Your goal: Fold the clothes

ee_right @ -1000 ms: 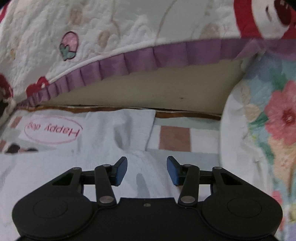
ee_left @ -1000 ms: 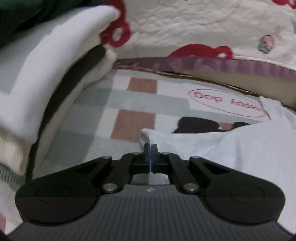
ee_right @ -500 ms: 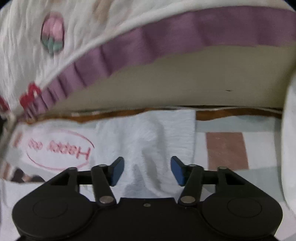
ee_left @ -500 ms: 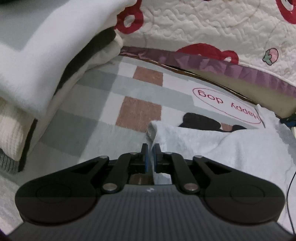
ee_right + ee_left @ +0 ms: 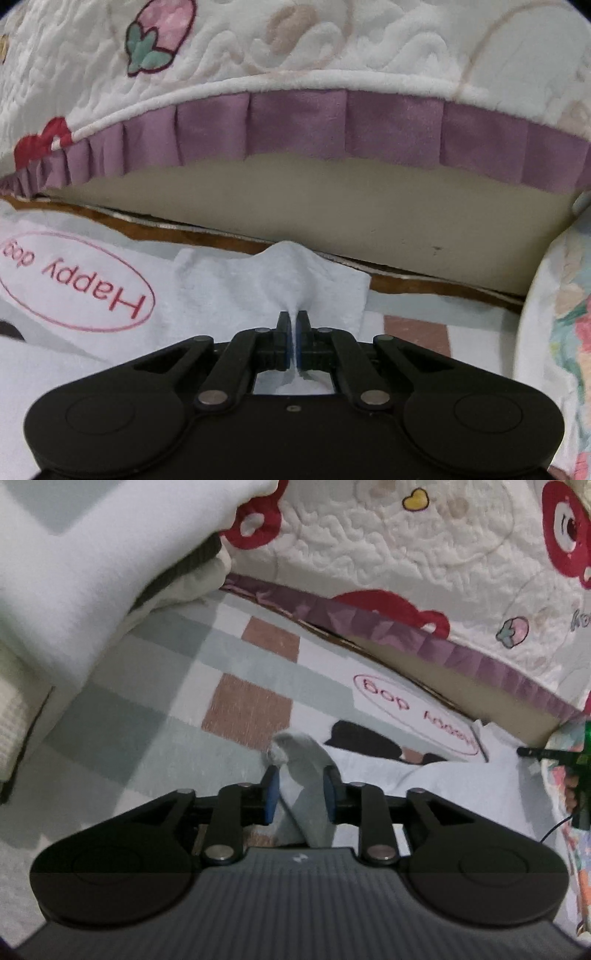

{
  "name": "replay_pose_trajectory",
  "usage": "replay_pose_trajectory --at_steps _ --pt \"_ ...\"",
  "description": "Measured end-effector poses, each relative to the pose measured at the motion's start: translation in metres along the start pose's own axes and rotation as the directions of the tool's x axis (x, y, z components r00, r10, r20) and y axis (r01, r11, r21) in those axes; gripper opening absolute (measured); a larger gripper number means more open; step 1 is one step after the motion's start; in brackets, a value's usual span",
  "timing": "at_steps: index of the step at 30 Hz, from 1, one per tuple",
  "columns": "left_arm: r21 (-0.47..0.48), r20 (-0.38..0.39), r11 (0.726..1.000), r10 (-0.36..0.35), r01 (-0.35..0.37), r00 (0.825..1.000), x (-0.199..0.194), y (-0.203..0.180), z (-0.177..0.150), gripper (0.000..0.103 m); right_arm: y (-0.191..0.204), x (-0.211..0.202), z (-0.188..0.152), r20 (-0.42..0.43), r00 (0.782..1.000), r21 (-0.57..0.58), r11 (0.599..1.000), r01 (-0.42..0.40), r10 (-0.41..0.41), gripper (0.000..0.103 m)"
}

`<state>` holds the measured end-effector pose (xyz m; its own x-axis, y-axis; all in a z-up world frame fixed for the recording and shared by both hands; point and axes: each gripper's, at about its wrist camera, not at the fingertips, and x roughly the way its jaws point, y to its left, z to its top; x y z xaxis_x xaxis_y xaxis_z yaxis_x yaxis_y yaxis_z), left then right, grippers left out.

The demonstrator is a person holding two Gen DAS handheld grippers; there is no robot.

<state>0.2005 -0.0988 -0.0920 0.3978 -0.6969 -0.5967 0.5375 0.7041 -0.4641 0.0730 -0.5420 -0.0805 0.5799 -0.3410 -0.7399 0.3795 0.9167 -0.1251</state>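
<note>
Here the right tongs [image 5: 293, 325] pinch the pale garment [image 5: 236, 280] lying on the checked blanket [image 5: 166, 701], while the left tongs [image 5: 301, 794] are opening around its corner, which may slip free.

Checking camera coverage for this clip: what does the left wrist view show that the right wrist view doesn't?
Left wrist only: the stack of folded clothes and the left tongs, opening, with a corner of the white garment between them. Right wrist only: the right tongs shut on a pinched ridge of that garment. Both: the garment, the "Happy dog" print and the purple ruffle.
</note>
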Motion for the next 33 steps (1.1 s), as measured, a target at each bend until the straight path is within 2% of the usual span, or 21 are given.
replay_pose_trajectory --at_steps 4,6,7,9,12,14,16,17,20,23,25,27,28,29,30,31,33 --pt "-0.019 -0.039 0.997 -0.077 0.076 0.996 -0.002 0.0 0.002 0.03 0.003 -0.005 0.0 -0.001 1.0 -0.014 1.0 0.009 -0.009 0.002" --pt "-0.006 -0.082 0.992 -0.126 0.126 0.989 -0.004 -0.005 0.001 0.038 0.003 -0.007 0.0 -0.002 1.0 -0.011 1.0 0.014 -0.015 0.002" --pt "0.016 -0.086 0.992 -0.123 0.125 0.989 -0.003 -0.009 0.0 0.042 0.003 -0.008 0.0 -0.002 1.0 -0.01 1.0 0.017 -0.017 0.002" --pt "0.067 -0.074 0.994 -0.085 0.09 0.994 0.0 -0.017 -0.003 0.042 0.004 -0.009 -0.001 -0.003 1.0 -0.004 1.0 0.025 -0.025 0.002" --pt "0.064 -0.053 0.998 -0.022 0.026 0.998 0.019 -0.016 -0.006 0.041 0.008 -0.005 -0.002 -0.006 0.999 0.005 0.999 0.035 -0.035 0.002" --pt "0.091 -0.048 0.996 -0.011 0.015 0.999 0.025 -0.017 0.0 0.028 0.01 -0.003 -0.003 -0.006 0.999 0.011 0.999 0.039 -0.039 0.002" --pt "0.133 -0.042 0.991 -0.002 0.008 0.999 0.028 -0.02 0.009 0.001 0.012 -0.003 -0.004 0.0 0.999 0.021 0.999 0.042 -0.042 0.002" --pt "0.153 -0.039 0.988 0.002 0.004 0.999 0.029 -0.022 0.014 0.001 0.012 -0.004 -0.004 0.003 0.999 0.022 0.999 0.041 -0.042 0.002" --pt "0.236 0.068 0.971 0.021 -0.036 0.997 0.003 -0.045 0.042 0.001 0.012 -0.011 -0.003 0.019 0.999 -0.002 0.999 0.044 -0.044 0.002" --pt "0.277 0.161 0.957 0.045 -0.089 0.986 -0.007 -0.065 0.068 0.001 0.009 -0.014 -0.001 0.011 0.997 -0.025 0.997 0.079 -0.078 0.002" --pt "0.304 0.168 0.934 0.141 -0.187 0.976 0.015 -0.069 0.064 0.002 0.008 -0.013 -0.001 0.011 0.996 -0.009 0.996 0.089 -0.088 0.003" --pt "0.347 0.153 0.893 0.249 -0.288 0.956 0.043 -0.069 0.052 0.002 0.008 -0.009 -0.003 -0.007 0.996 0.002 0.996 0.094 -0.094 0.003" --pt "0.378 0.135 0.872 0.281 -0.312 0.95 0.053 -0.067 0.043 0.002 0.008 -0.009 -0.004 -0.012 0.995 0.004 0.995 0.096 -0.095 0.015" --pt "0.407 0.122 0.854 0.302 -0.325 0.946 0.062 -0.065 0.037 0.001 0.006 -0.013 -0.004 -0.005 0.996 0.001 0.996 0.092 -0.092 0.022" --pt "0.426 0.107 0.842 0.318 -0.333 0.942 0.068 -0.062 0.033 0.001 0.003 -0.019 -0.004 0.008 0.996 -0.001 0.996 0.085 -0.085 0.039" --pt "0.427 0.097 0.84 0.325 -0.334 0.941 0.069 -0.06 0.033 0.001 -0.004 -0.025 -0.004 0.018 0.996 0.01 0.997 0.082 -0.082 0.052" --pt "0.4 0.081 0.856 0.323 -0.327 0.943 0.069 -0.054 0.037 0.002 -0.023 -0.035 -0.003 0.034 0.996 0.059 0.995 0.084 -0.086 0.055"
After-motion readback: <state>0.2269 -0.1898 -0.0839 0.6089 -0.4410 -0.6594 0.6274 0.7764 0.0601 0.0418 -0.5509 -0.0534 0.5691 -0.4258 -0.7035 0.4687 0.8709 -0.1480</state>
